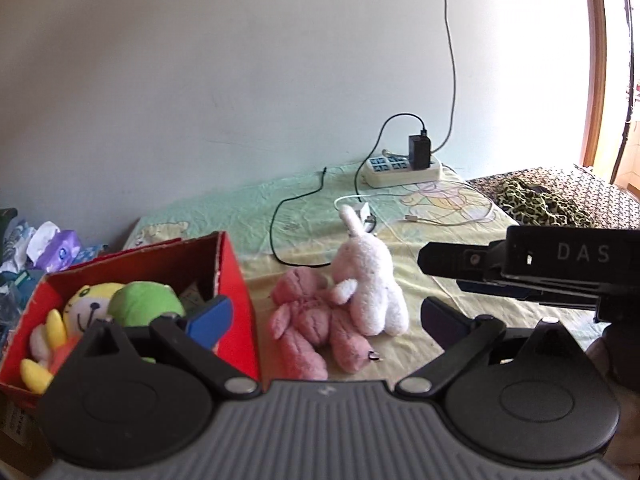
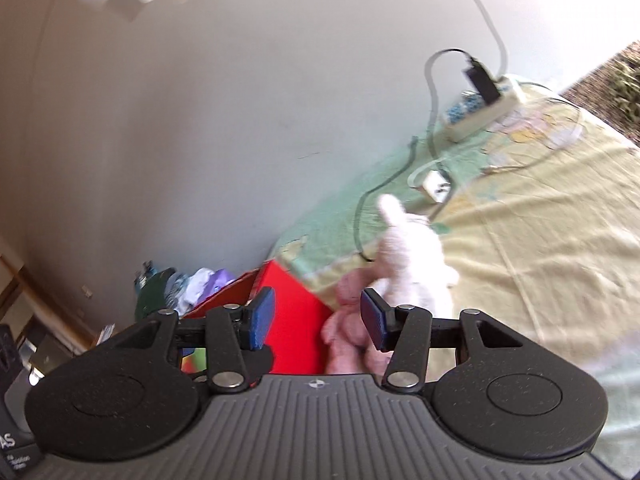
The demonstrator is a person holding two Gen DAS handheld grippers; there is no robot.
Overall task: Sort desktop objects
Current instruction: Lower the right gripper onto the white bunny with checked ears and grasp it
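Just ahead, the left tongs gape wide and empty above the tabletop, straddling a pink plush bear lying flat. Leaning on that bear's right side sits a white plush rabbit. Left of the bear stands a red box holding other toys. The right tongs, likewise spread and empty, hover over the bear.

Red box, pink plush, white rabbit, green plush, yellow-green cartoon-print sheet, leopard-print cloth, blue gripper pads.
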